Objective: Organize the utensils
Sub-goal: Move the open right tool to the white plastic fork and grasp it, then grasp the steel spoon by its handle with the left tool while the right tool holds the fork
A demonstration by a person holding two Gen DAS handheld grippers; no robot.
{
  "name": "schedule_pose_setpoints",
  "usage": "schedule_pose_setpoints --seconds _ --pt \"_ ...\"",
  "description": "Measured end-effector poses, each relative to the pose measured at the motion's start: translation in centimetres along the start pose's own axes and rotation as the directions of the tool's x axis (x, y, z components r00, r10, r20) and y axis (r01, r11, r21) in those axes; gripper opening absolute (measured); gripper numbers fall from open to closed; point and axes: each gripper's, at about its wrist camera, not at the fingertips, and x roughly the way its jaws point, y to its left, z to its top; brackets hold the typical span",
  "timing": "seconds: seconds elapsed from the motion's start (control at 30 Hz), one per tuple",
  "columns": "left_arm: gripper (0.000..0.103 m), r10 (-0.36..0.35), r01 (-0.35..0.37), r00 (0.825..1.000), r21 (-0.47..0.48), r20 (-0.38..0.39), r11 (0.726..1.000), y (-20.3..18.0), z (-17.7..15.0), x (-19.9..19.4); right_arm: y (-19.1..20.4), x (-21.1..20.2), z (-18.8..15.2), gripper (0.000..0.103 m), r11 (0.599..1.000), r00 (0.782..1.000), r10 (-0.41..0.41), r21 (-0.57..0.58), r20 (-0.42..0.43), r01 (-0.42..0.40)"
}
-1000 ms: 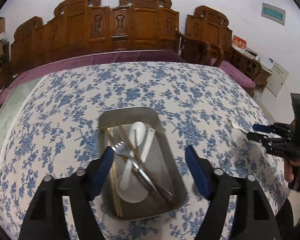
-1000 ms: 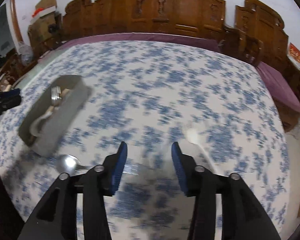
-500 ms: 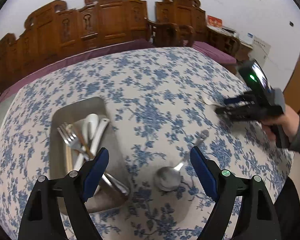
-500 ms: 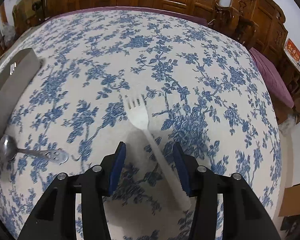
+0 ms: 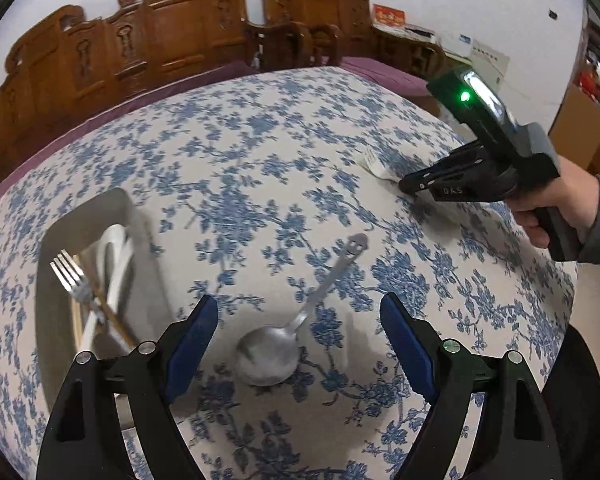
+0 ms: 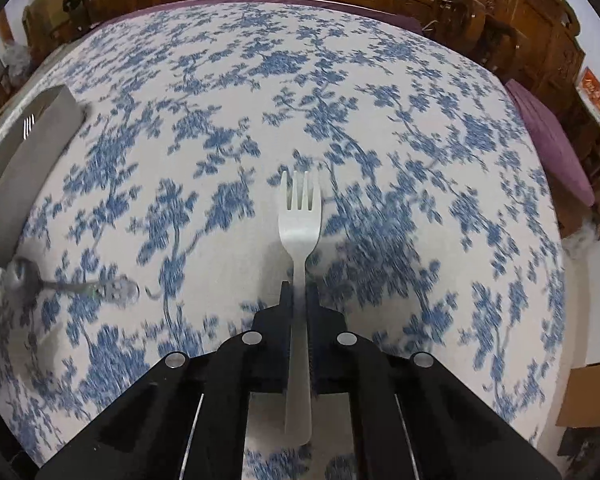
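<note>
My right gripper [image 6: 299,292] is shut on the handle of a white plastic fork [image 6: 300,216], tines pointing away, at the table's right side; it also shows in the left wrist view [image 5: 410,186] with the fork's head [image 5: 374,166] sticking out. My left gripper [image 5: 298,320] is open, its blue pads either side of a metal spoon [image 5: 274,354] lying on the cloth; the spoon also shows in the right wrist view [image 6: 72,286]. A grey metal tray [image 5: 148,236] to the left holds a metal fork [image 5: 74,280], white spoons and chopsticks.
The table has a blue floral cloth [image 5: 260,168]. Carved wooden chairs [image 5: 160,40] and a purple bench line the far side. The tray shows at the left in the right wrist view [image 6: 32,152]. A cardboard box [image 6: 592,392] stands on the floor at the right.
My right gripper has closed on the white fork's handle. My left gripper has swung right from above the tray to straddle the metal spoon.
</note>
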Motion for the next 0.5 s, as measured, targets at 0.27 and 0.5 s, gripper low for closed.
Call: schedule_pose_setpoints --seconds 0.27,0.5 --pt "0.072 -0.002 0.005 0.999 0.075 -0.04 0.997 -1.5 0.5 2.0 -0.2 -3.7 -4.1 0.008 0.999 0.997 0.043 0.03 0.059 -0.045" --pt "0.059 0.026 -0.012 0.992 0.113 -0.121 0.994 -1.1 0.5 4.4 0.9 -5.9 -6.4 0.008 0.995 0.991 0.099 0.007 0.093 -0.1"
